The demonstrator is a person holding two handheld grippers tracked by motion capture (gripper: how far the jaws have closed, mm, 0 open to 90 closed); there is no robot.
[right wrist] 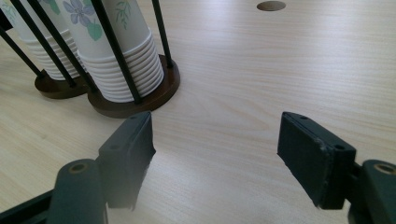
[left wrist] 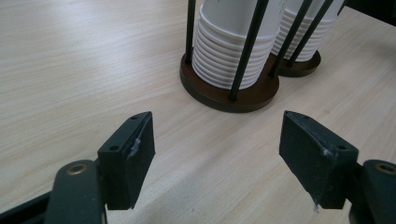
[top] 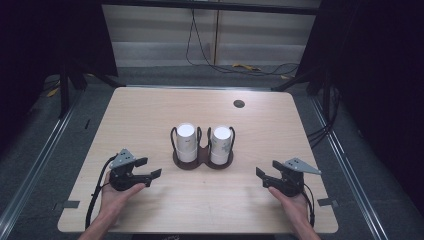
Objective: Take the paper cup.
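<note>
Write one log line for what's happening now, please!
left tool: open, empty | right tool: open, empty | white paper cup stacks in dark round wire holder: untouched | wooden table

Left gripper (top: 148,172) and right gripper (top: 263,177) low, jaws apart and empty, pointing inward.

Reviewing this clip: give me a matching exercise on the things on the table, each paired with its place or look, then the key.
Things:
1. flowered cup stack
2. plain white cup stack
3. round cable hole
4. left gripper

Places or looks:
A. near the table's far edge
B. in the holder's right ring
C. jaws apart, nothing between them, left of the holder
D. in the holder's left ring

Pairs: 1-B, 2-D, 3-A, 4-C
</note>
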